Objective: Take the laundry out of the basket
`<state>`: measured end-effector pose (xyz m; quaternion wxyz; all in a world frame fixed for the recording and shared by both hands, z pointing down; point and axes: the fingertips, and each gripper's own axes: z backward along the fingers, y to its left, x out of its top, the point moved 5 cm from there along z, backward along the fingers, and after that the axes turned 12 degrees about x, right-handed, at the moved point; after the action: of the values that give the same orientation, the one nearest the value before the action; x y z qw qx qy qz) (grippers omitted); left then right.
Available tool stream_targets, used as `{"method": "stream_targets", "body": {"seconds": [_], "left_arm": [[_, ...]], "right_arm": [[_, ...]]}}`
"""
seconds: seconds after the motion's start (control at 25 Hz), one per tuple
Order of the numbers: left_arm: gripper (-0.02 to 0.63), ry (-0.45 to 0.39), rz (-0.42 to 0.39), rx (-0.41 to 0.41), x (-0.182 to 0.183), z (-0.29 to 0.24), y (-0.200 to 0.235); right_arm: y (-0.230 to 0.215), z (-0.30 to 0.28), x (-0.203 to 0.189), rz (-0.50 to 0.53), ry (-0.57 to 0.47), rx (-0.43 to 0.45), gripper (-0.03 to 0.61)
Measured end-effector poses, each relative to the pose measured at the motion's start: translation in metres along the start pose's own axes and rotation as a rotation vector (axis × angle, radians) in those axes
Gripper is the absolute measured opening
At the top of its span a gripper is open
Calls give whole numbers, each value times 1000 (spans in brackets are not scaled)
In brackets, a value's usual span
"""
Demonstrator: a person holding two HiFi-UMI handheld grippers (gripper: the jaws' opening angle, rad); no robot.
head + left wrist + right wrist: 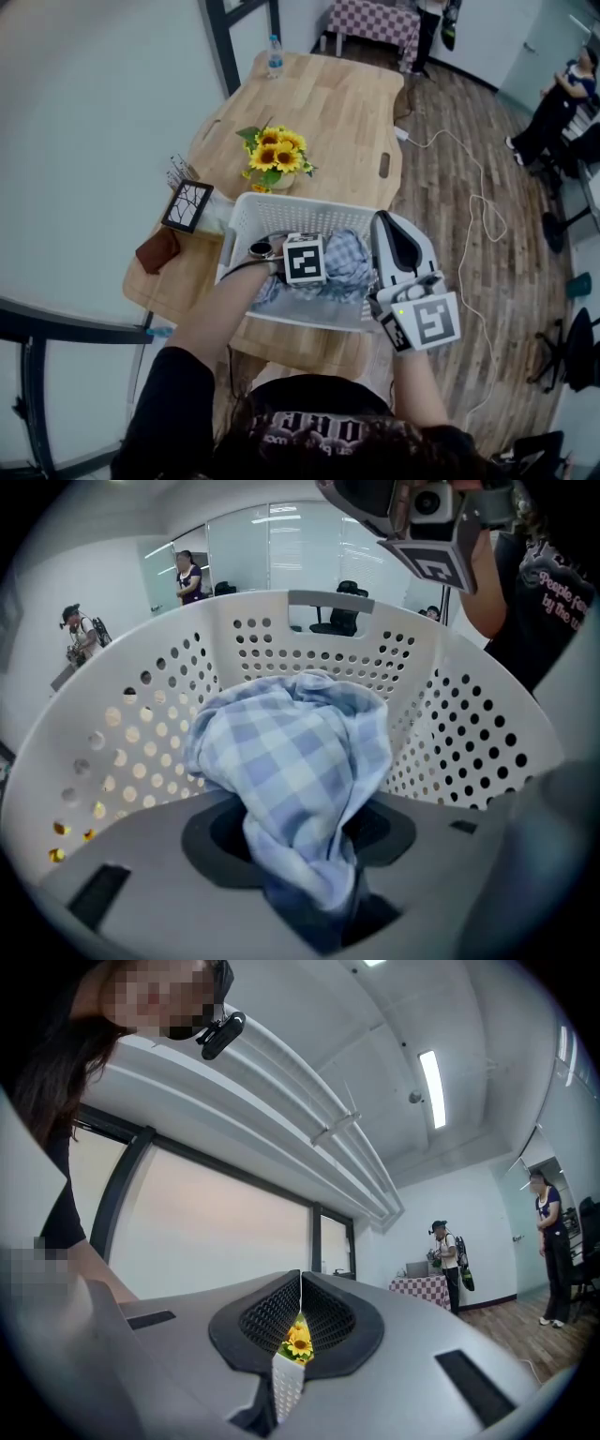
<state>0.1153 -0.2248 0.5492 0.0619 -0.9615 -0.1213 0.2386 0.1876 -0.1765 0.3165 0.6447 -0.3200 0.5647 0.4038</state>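
Item under task: 1 blue-and-white checked cloth [291, 761], bunched inside the white perforated basket [246, 217], which stands at the near edge of the wooden table [328, 112].
Left gripper [305, 850]: reaches down into the basket; its jaws are clamped on a gathered fold of the checked cloth, and the rest of the fabric billows loose beyond them.
Right gripper [296, 1316]: held outside the basket at its near right corner; the pads are pressed together with nothing between them.
Weight: judged light; 1 gripper should carry it.
Stiffness: soft and limp. It will hang and lengthen once raised, so the lift must go high enough for the trailing end to pass the rim.
Surface: woven fabric, judged not slippery against the ribbed pads, and not fragile.
Hold point: a thick bunched fold, as now gripped, is judged safer than a single edge, which could slide out.
Risk: a trailing part may drag on the basket wall or on laundry beneath it.
Contents count: cannot tell whether the basket holds 1 piece or more.
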Motion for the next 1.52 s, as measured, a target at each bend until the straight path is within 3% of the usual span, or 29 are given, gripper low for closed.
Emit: {"method": "stream_targets", "body": {"seconds": [0.68, 1.16, 1.52], "left_arm": [[227, -43, -23, 158, 23, 109, 30], [226, -54, -30, 324, 47, 202, 53], [227, -81, 17, 444, 47, 272, 56]], "right_arm": [[6, -7, 31, 39, -69, 53, 28], [2, -7, 50, 47, -68, 101, 28], [16, -26, 70, 49, -88, 198, 28]]}}
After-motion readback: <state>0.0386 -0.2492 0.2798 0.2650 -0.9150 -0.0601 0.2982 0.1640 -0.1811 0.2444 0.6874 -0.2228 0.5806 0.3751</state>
